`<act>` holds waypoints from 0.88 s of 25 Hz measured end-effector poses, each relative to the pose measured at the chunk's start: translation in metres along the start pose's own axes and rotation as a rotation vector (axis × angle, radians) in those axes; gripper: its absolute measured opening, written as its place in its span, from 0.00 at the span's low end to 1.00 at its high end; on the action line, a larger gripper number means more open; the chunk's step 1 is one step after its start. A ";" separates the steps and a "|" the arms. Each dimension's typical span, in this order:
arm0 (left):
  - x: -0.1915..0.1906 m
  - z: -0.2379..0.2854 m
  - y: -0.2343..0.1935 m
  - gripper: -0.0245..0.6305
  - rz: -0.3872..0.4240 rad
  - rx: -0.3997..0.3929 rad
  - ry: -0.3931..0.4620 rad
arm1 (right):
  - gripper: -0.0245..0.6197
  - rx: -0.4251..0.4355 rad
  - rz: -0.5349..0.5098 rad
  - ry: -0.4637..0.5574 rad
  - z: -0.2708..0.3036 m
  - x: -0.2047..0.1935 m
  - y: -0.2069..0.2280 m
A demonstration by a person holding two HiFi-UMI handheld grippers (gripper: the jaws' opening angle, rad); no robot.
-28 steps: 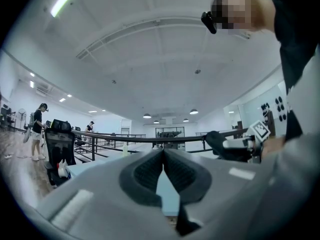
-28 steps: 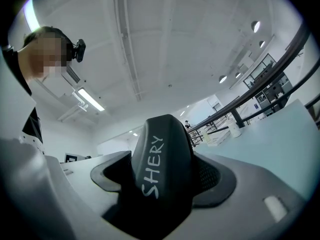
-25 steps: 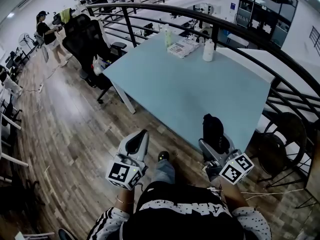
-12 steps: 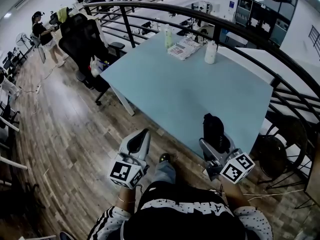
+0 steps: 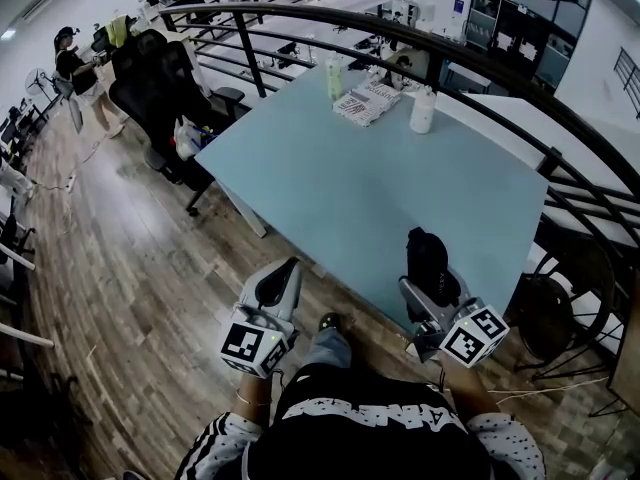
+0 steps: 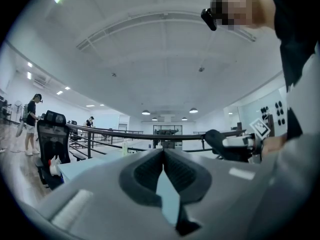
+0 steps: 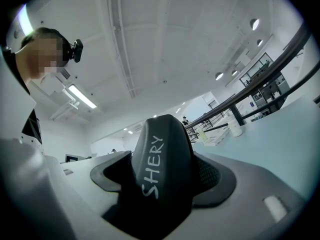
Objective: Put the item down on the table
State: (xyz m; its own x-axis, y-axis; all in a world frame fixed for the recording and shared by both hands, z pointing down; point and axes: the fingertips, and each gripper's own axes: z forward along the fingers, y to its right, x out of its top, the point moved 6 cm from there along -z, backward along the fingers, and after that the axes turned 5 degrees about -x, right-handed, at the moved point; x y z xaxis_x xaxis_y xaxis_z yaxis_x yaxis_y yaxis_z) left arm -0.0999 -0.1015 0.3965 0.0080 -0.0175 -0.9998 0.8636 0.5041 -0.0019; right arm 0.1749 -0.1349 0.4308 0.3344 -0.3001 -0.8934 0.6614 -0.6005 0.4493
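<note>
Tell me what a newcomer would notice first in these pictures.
First, the black item with white lettering, clamped in the right gripper by the near edge of the pale blue table. Next, the left gripper, shut and empty, over the wooden floor. A white bottle stands at the table's far edge.

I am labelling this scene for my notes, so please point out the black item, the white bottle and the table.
black item [image 5: 427, 256]: head view, middle of its visible side.
white bottle [image 5: 422, 110]: head view, middle of its body.
table [image 5: 340, 183]: head view, bare part of its top.
</note>
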 end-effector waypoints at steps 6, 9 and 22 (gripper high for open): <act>0.000 0.020 -0.027 0.04 -0.002 -0.006 -0.005 | 0.62 -0.012 0.005 0.002 0.028 0.006 0.009; 0.000 0.032 -0.039 0.04 -0.005 -0.018 -0.009 | 0.62 -0.027 0.007 0.002 0.041 0.008 0.014; 0.004 0.082 -0.087 0.04 -0.022 -0.073 0.004 | 0.62 -0.087 -0.002 0.005 0.093 0.023 0.034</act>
State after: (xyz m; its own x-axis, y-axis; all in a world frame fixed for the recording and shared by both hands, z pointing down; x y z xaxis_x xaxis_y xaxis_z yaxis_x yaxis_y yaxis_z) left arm -0.1342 -0.2161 0.3945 -0.0129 -0.0256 -0.9996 0.8247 0.5651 -0.0252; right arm 0.1432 -0.2313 0.4250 0.3360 -0.2954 -0.8943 0.7181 -0.5340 0.4462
